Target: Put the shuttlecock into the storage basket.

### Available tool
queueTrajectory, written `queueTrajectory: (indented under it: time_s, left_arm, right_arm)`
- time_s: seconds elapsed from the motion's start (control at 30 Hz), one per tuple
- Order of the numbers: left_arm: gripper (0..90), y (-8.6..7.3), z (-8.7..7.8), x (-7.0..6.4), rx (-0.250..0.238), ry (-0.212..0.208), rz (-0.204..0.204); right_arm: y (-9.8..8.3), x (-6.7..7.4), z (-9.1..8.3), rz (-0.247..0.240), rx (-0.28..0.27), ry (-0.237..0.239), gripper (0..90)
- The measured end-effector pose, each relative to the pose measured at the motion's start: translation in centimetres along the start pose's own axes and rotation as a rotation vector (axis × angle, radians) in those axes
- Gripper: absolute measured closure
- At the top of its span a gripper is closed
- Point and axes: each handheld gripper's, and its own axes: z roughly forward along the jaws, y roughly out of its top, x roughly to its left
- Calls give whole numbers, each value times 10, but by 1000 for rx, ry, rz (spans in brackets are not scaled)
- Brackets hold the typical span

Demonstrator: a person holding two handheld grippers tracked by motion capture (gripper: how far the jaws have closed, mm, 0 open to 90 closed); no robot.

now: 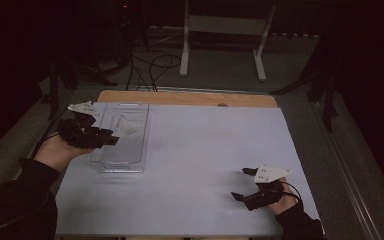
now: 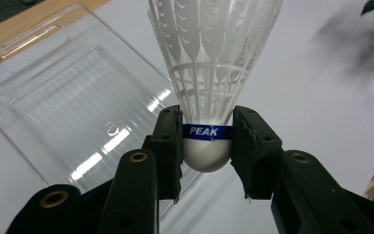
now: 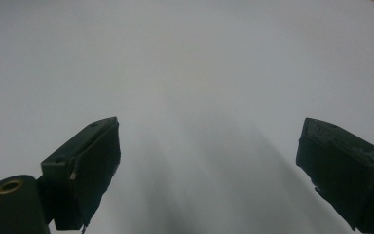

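Gripping shuttlecock (image 2: 207, 83) by its cork, above tray (image 2: 44, 97).
Clamping with left gripper (image 2: 207, 146); keeping right gripper (image 3: 209, 165) apart, resting over white table (image 1: 205, 150).

Dim room around a lit white table (image 1: 205, 150); glare streaks on the clear tray (image 2: 78, 112); soft shadows, slight blur.

L claw (image 2: 207, 146) clamped, R claw (image 3: 207, 165) agape
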Motion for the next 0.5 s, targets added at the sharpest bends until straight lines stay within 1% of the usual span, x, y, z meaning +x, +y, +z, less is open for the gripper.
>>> queueTrajectory:
  time_s: [0.13,0.3,0.37,0.43,0.5]
  left_arm:
    - [654,-1,-5,5,-9,25,-22]
    - [654,-5,-11,12,-32,41,-56]
    - [653,-6,-12,14,-37,60,-71]
    - [654,-8,-14,16,-43,64,-84]
    - [654,-10,-15,18,-42,85,-97]
  right_arm:
    - [0,0,0,0,-4,2,89]
    - [-1,0,1,0,-5,5,89]
    - [0,1,1,-1,-2,3,89]
    - [0,1,1,1,-4,7,89]
    - [0,1,1,2,-4,7,89]
